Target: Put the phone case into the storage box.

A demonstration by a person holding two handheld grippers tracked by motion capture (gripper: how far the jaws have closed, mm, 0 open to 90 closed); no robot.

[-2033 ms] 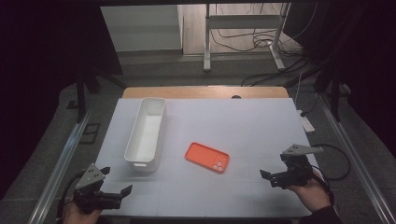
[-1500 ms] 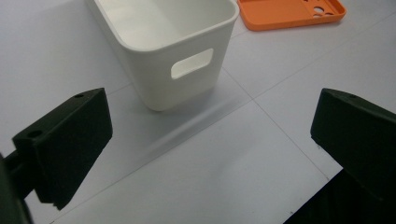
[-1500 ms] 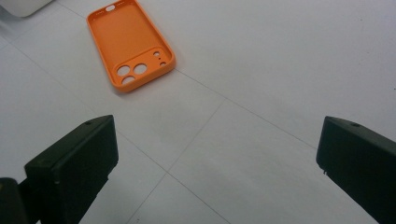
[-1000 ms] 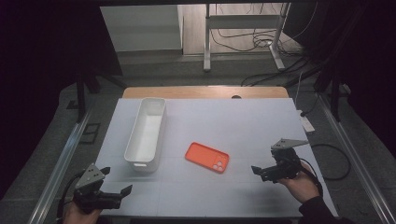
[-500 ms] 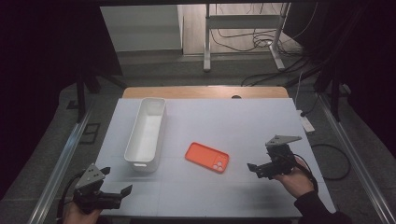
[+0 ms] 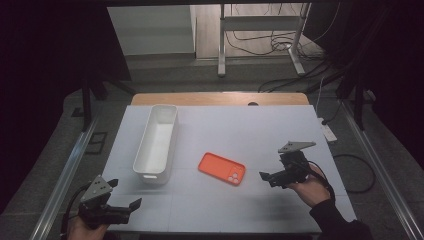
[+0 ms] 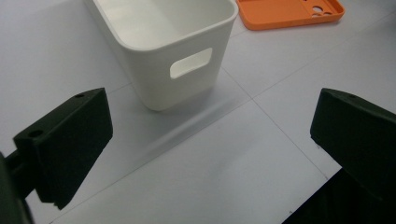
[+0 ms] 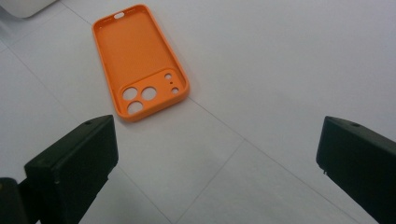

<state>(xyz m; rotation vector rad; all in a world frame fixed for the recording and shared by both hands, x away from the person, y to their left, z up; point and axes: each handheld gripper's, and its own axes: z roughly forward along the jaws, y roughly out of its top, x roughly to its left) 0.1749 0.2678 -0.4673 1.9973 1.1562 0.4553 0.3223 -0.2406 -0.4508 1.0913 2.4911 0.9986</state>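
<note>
The orange phone case [image 6: 221,168] is found flat at the worktop's [image 6: 250,125] centre, untouched. The right claw [image 6: 268,176] is held apart just beside it; the left claw [image 6: 131,206], likewise apart, is held at the near-left corner.

Black gripper [image 6: 272,176], grey triangular plate, dark sleeve [image 6: 336,221]

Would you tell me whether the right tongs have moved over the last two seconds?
Yes. The right tongs have moved left across the table, closing toward the orange phone case, which has stayed put.
</note>
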